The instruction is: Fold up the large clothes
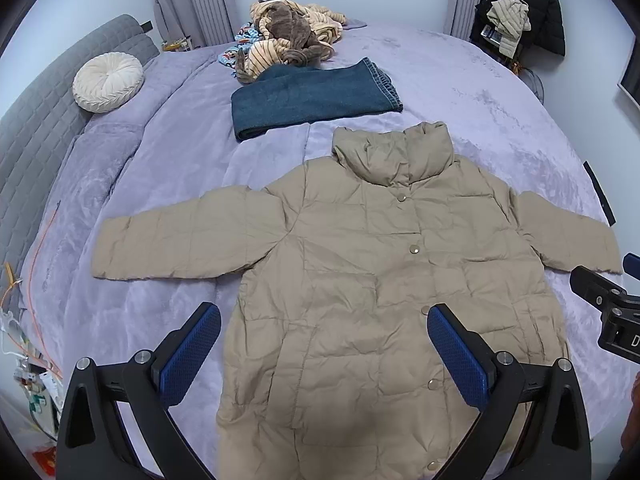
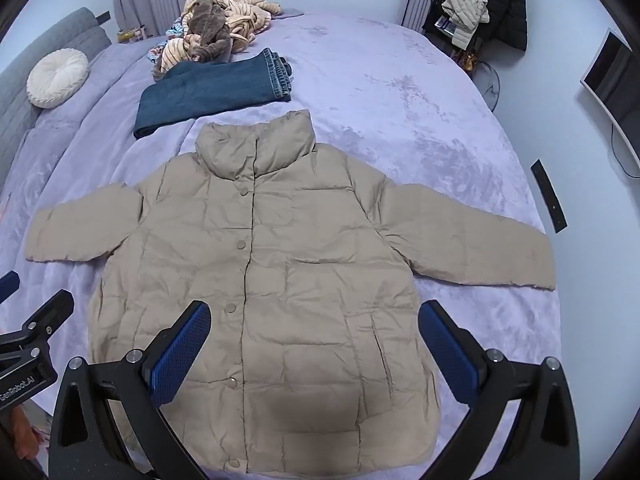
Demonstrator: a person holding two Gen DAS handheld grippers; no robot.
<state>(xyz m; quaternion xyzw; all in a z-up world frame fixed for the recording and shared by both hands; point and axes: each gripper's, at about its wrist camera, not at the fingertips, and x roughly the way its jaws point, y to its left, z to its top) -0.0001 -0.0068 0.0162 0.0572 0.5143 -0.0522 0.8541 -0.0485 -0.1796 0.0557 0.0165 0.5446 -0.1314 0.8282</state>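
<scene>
A beige puffer jacket (image 1: 360,264) lies flat and face up on the purple bed (image 1: 460,80), snapped shut, both sleeves spread out, collar toward the far side. It also shows in the right wrist view (image 2: 280,264). My left gripper (image 1: 324,314) is open and empty, hovering above the jacket's lower left part. My right gripper (image 2: 314,312) is open and empty, above the jacket's lower right part. The right gripper's body shows at the right edge of the left wrist view (image 1: 608,304); the left gripper's body shows at the left edge of the right wrist view (image 2: 28,340).
Folded blue jeans (image 1: 312,96) lie beyond the collar. A pile of striped and brown clothes (image 1: 288,36) sits farther back. A round white cushion (image 1: 108,82) leans on the grey headboard (image 1: 36,128). Coats hang at the far right (image 1: 520,12). A monitor (image 2: 612,84) stands right of the bed.
</scene>
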